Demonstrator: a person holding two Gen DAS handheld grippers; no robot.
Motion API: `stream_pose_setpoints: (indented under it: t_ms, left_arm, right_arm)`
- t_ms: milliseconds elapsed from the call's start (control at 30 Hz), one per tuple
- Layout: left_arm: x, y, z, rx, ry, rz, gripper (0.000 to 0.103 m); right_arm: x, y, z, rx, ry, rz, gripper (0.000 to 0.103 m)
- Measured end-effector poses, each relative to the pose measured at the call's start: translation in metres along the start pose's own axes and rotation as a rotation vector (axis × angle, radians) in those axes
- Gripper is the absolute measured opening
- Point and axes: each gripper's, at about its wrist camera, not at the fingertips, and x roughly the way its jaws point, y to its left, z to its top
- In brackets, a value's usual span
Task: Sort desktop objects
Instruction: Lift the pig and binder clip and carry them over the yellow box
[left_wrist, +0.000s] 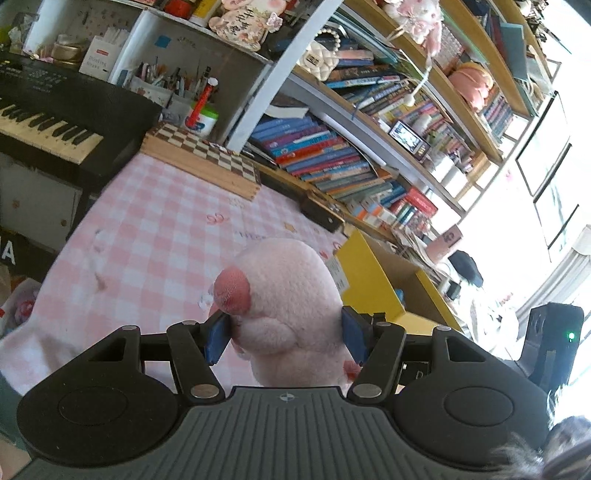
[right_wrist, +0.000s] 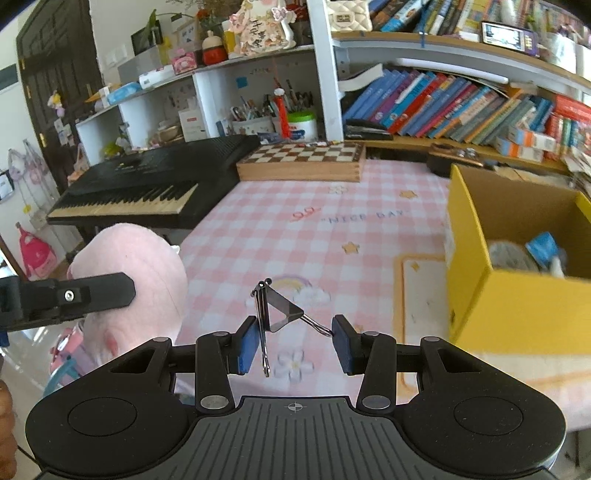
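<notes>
Left gripper (left_wrist: 286, 338): fingers spread pretty wide, blue pads (left_wrist: 217, 338) pressed into both sides of a pink plush (left_wrist: 291, 295), so it's got a solid squeeze on it.
Plush: round, fuzzy, with a darker pink bump (left_wrist: 232, 293) facing up-left; it fills the whole gap between the pads and sits above the tablecloth (left_wrist: 147, 229).
Right gripper (right_wrist: 295, 349): fingers about half open, with a black binder clip (right_wrist: 279, 310) between the pads (right_wrist: 248, 345).
Clip: one wire handle lies against the left pad, the other touches the tip of the right pad; looks pinched by its handles, clip body pointing forward over the cloth.
Box (right_wrist: 517, 295): yellow cardboard, open top, on the right side of the table, near the right gripper; something grey and blue inside, too blurry to name.
Same plush from the right wrist view (right_wrist: 129, 273): off to the left, the left gripper's black finger across it.
Background: black keyboard (right_wrist: 147, 192) on the left, chessboard (right_wrist: 303, 158) at the back of the table, books (right_wrist: 461, 107) on the shelves behind.
</notes>
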Motion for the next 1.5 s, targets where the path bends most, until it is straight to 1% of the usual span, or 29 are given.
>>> stream_pose_setpoints:
  t_ms: [167,333,700,933,1133,1500]
  left_arm:
    - [-0.007,-0.011,-0.012,0.037,0.035,-0.044,0.059]
    - [-0.005,-0.023,-0.02,0.067,0.068,-0.089,0.059]
    - [0.031,-0.061,-0.035,0.147,0.192,-0.238,0.059]
    - [0.052,-0.086,-0.042,0.181,0.244,-0.304,0.059]
    - [0.07,-0.104,-0.047,0.193,0.273,-0.33,0.059]
    - [0.105,-0.143,-0.046,0.217,0.277,-0.323,0.059]
  right_arm:
    - [-0.022,-0.002,-0.024,0.053,0.01,-0.037,0.043]
    - [-0.038,-0.009,-0.038,0.1,0.012,-0.077,0.043]
    - [-0.071,-0.039,-0.064,0.212,0.002,-0.213,0.043]
    - [-0.084,-0.06,-0.072,0.263,0.0,-0.273,0.043]
    - [-0.092,-0.082,-0.076,0.29,0.009,-0.298,0.043]
    - [-0.089,-0.13,-0.062,0.291,0.009,-0.284,0.043]
